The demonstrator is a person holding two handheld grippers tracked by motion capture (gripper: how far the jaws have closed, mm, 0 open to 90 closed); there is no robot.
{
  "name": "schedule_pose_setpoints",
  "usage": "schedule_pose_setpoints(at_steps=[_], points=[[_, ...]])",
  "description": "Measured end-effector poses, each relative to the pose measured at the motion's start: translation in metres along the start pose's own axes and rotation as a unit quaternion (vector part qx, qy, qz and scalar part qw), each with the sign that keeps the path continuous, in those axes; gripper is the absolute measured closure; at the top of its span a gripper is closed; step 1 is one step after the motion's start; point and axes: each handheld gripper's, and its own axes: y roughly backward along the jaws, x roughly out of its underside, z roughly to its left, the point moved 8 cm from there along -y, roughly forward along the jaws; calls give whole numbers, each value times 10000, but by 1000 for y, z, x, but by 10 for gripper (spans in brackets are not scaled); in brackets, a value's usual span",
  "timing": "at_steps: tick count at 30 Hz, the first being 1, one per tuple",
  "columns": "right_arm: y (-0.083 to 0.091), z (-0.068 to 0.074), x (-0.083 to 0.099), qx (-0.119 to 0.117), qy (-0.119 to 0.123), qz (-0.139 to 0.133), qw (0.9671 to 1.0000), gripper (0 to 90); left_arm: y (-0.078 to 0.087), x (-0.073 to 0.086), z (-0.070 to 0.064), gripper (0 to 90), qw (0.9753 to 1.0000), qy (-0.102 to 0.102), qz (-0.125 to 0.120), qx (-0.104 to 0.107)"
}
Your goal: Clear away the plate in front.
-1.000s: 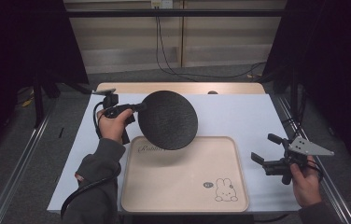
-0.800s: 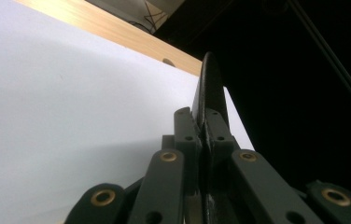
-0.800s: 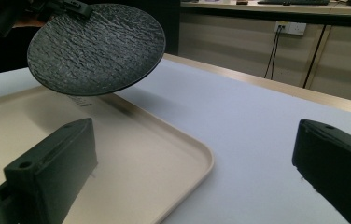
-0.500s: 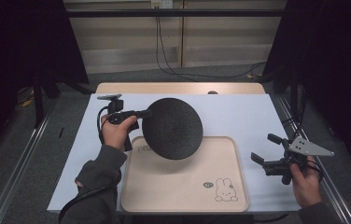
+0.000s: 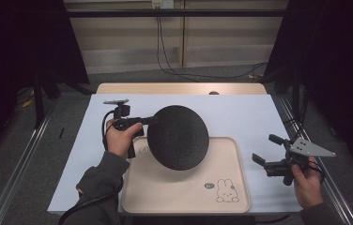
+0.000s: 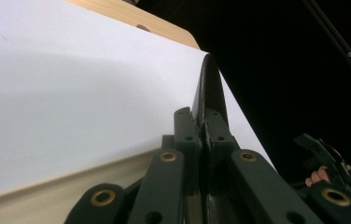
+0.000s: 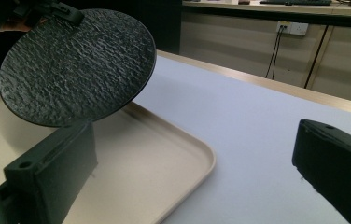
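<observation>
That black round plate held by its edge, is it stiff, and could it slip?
Probably stiff: the black plate keeps its flat shape though the left hand-held gripper pinches only its rim. Its rough texture likely aids grip. Held tilted above the tray, it might pivot or slip.

A wooden table (image 5: pixel 118 88) carries a white sheet (image 5: pixel 240 117) and a beige tray (image 5: pixel 165 197).

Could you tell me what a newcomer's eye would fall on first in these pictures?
First, the round black plate, rough-textured and tilted, held by its rim in the left gripper above the far left part of the beige tray. Next, the small rabbit drawing in the tray's near right corner. The right gripper waits with jaws apart over the white table cover, to the right of the tray.
</observation>
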Motion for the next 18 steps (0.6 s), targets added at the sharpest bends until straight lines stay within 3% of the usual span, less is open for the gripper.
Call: schedule_pose_setpoints(at_steps=[18], points=[[0,1,0,-18,-28,9,10000,0,-9,39,-20,865,9986,-151,417,291]])
